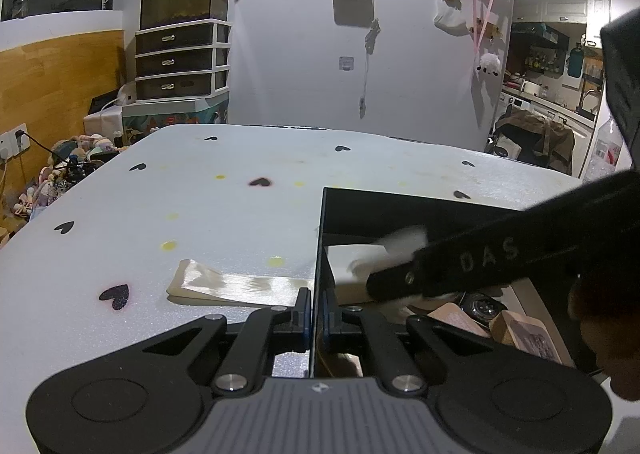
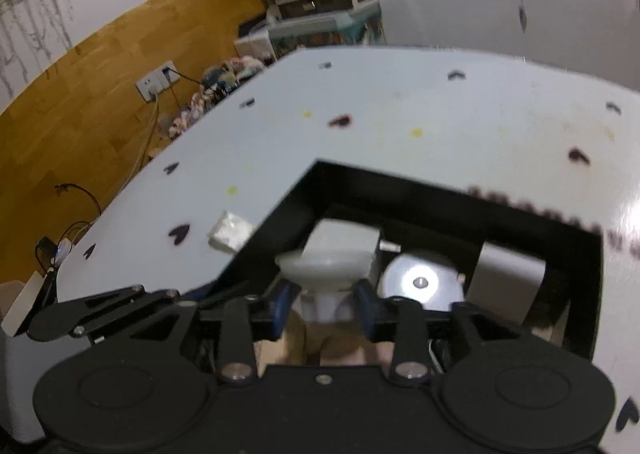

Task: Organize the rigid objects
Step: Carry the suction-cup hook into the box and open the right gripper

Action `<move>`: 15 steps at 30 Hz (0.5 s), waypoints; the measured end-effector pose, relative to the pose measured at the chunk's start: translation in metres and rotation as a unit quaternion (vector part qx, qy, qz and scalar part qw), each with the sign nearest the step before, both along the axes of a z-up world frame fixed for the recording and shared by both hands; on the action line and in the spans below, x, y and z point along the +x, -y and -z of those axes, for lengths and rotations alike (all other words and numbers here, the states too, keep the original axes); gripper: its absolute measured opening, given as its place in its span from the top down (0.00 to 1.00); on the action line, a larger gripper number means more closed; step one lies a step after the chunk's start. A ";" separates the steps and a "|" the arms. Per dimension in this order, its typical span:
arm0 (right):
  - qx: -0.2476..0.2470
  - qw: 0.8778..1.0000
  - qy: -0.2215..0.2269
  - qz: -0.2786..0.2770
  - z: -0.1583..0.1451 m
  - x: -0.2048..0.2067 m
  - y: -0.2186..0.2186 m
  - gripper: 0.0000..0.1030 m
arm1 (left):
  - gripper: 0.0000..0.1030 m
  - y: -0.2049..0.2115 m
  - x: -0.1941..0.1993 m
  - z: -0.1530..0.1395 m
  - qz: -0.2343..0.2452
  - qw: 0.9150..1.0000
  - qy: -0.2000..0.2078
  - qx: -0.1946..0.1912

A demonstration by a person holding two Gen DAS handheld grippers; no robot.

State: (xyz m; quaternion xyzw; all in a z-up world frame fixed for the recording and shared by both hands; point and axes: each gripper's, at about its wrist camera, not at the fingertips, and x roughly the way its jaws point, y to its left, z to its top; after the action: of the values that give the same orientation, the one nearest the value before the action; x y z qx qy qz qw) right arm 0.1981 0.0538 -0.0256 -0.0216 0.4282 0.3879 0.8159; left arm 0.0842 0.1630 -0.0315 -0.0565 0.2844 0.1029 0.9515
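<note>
Left tool (image 1: pixel 316 318) clenched on black box (image 1: pixel 400 210) wall, we judge to steady it; right tool (image 2: pixel 326 304) released astride white cup (image 2: pixel 326 274), over the box

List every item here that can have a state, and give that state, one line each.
left gripper: jaws shut on the black box wall.
right gripper: jaws open, white cup-shaped piece between them.
black box: open-topped, partly filled.
white cup-shaped piece: unclamped, in the box.
clear packet: flat on the table, outside the box.
watch: lying in the box.
</note>
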 end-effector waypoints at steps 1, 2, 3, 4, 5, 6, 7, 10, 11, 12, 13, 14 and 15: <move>-0.002 1.000 -0.002 0.002 0.001 0.000 0.001 0.58 | 0.97 0.000 0.000 0.000 0.000 1.000 0.000 0.000; -0.003 1.000 -0.005 0.004 0.002 0.000 0.001 0.58 | 0.97 0.001 0.000 0.000 -0.001 1.000 0.000 0.001; -0.003 1.000 -0.007 0.005 0.002 0.000 0.002 0.57 | 0.97 0.000 0.000 0.000 0.000 1.000 0.000 0.001; -0.003 1.000 -0.009 0.007 0.002 0.000 0.003 0.57 | 0.96 0.000 0.000 0.000 0.000 1.000 0.000 0.001; -0.003 1.000 -0.011 0.009 0.002 0.001 0.004 0.55 | 0.97 0.000 0.000 0.000 0.000 1.000 0.000 0.000; -0.004 1.000 -0.012 0.011 0.002 0.001 0.005 0.54 | 0.97 0.000 0.000 0.000 0.000 1.000 0.000 0.000; -0.004 1.000 -0.013 0.014 0.002 0.001 0.006 0.50 | 0.96 0.000 0.000 0.000 0.000 1.000 -0.001 0.001; 0.002 1.000 -0.012 0.015 -0.001 -0.002 0.011 0.40 | 0.96 0.000 0.000 0.000 0.000 1.000 0.000 0.000; 0.005 1.000 -0.011 0.014 -0.004 -0.003 0.013 0.36 | 0.96 0.000 0.000 0.000 0.000 1.000 0.000 0.000; 0.008 1.000 -0.009 0.014 -0.006 -0.004 0.014 0.33 | 0.96 0.000 0.000 0.000 0.000 1.000 0.000 0.001; 0.011 1.000 -0.006 0.013 -0.007 -0.006 0.016 0.30 | 0.96 0.000 0.000 0.000 0.000 1.000 0.000 0.001; 0.012 1.000 -0.004 0.013 -0.009 -0.007 0.017 0.29 | 0.96 0.000 0.000 0.000 -0.001 1.000 -0.001 0.001; 0.013 1.000 -0.003 0.013 -0.010 -0.008 0.018 0.28 | 0.96 0.000 0.000 0.000 -0.001 1.000 -0.001 0.001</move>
State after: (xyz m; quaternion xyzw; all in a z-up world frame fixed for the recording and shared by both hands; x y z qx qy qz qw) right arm 0.1904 0.0356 -0.0152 -0.0046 0.4261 0.3826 0.8198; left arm 0.0839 0.1625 -0.0312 -0.0556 0.2849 0.1038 0.9513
